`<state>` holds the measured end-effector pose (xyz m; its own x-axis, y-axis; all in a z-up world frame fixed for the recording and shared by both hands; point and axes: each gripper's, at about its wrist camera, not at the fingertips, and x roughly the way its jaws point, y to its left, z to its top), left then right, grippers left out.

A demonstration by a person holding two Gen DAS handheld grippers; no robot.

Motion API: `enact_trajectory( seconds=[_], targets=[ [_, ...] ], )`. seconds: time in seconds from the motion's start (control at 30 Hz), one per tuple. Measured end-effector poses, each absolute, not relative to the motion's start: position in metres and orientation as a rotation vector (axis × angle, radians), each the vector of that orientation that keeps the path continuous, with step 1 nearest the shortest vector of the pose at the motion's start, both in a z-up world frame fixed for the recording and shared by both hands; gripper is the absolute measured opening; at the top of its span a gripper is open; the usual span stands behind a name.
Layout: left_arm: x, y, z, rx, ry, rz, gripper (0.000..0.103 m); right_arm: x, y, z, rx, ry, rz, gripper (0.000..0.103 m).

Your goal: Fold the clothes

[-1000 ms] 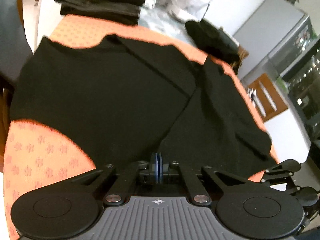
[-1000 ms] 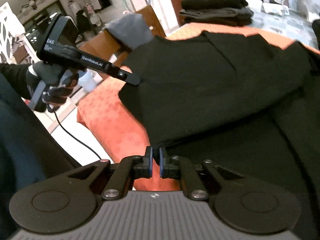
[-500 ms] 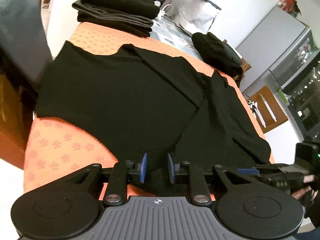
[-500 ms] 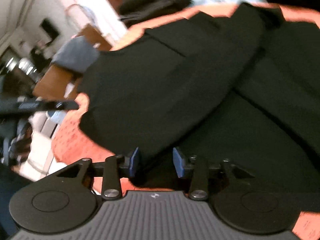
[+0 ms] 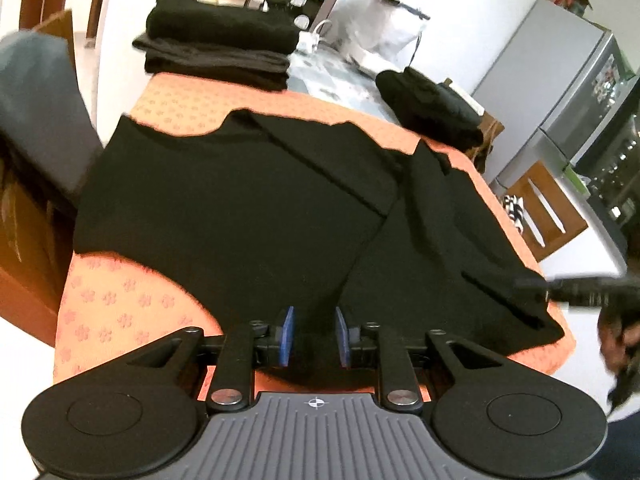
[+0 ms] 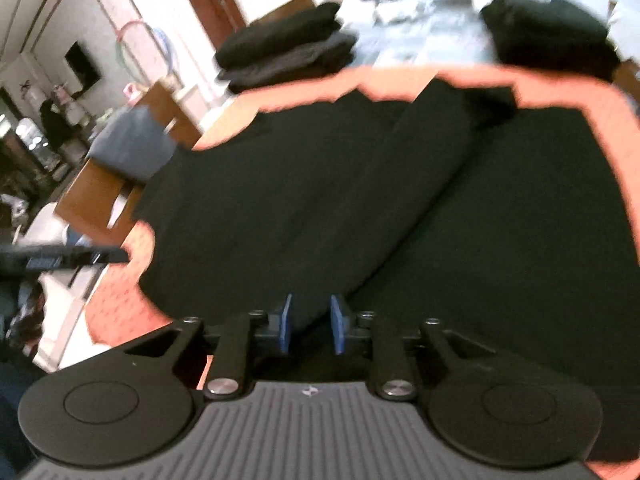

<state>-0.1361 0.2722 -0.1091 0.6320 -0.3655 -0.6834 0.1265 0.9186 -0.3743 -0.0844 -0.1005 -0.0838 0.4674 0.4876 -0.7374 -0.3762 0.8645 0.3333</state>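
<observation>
A black long-sleeved garment lies spread on the orange flower-patterned tablecloth, one side folded over the middle. It also shows in the right wrist view. My left gripper is open and empty just above the garment's near hem. My right gripper is open and empty over the near hem, where the folded edge runs. The right gripper also shows as a dark blurred shape at the right edge of the left wrist view.
A stack of folded dark clothes sits at the table's far left end. A crumpled black garment lies at the far right. A grey-covered chair stands on the left, a wooden chair and a fridge on the right.
Both grippers were shut a second ago and have opened, letting go of the garment's hem. Both have drawn back a little from the table.
</observation>
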Motion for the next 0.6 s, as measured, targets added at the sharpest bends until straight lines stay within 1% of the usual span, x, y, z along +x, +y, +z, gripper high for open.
enact_trajectory(
  seconds=[0.03,0.07,0.13,0.23,0.3,0.37,0.47,0.5,0.53,0.57,0.6],
  targets=[
    [-0.137,0.266,-0.107,-0.293,0.837,-0.284,0.03,-0.074,-0.109,-0.077,0.122,0.933,0.519,0.025],
    [-0.137,0.259,-0.105,-0.279,0.832,-0.281,0.031,-0.064,-0.116,-0.072,0.112,0.923,0.511,0.028],
    [-0.137,0.244,-0.101,-0.251,0.828,-0.278,0.032,-0.043,-0.131,-0.064,0.09,0.907,0.497,0.032],
    [-0.135,0.219,-0.104,-0.226,0.838,-0.277,0.033,-0.005,-0.155,-0.058,0.063,0.892,0.463,0.032],
    [-0.131,0.205,-0.11,-0.227,0.856,-0.263,0.033,0.019,-0.171,-0.058,0.058,0.879,0.443,0.032],
    [-0.127,0.191,-0.117,-0.236,0.876,-0.241,0.033,0.045,-0.184,-0.063,0.061,0.874,0.437,0.037],
    [-0.123,0.173,-0.125,-0.258,0.892,-0.205,0.034,0.082,-0.197,-0.078,0.084,0.869,0.425,0.041],
    [-0.122,0.167,-0.127,-0.26,0.895,-0.197,0.037,0.095,-0.201,-0.084,0.094,0.867,0.42,0.041],
    [-0.121,0.159,-0.128,-0.257,0.895,-0.183,0.042,0.107,-0.205,-0.09,0.103,0.866,0.416,0.046],
    [-0.12,0.152,-0.128,-0.255,0.892,-0.17,0.044,0.119,-0.209,-0.095,0.112,0.864,0.411,0.05],
    [-0.119,0.145,-0.129,-0.251,0.893,-0.161,0.045,0.131,-0.213,-0.101,0.122,0.863,0.406,0.05]
  ],
)
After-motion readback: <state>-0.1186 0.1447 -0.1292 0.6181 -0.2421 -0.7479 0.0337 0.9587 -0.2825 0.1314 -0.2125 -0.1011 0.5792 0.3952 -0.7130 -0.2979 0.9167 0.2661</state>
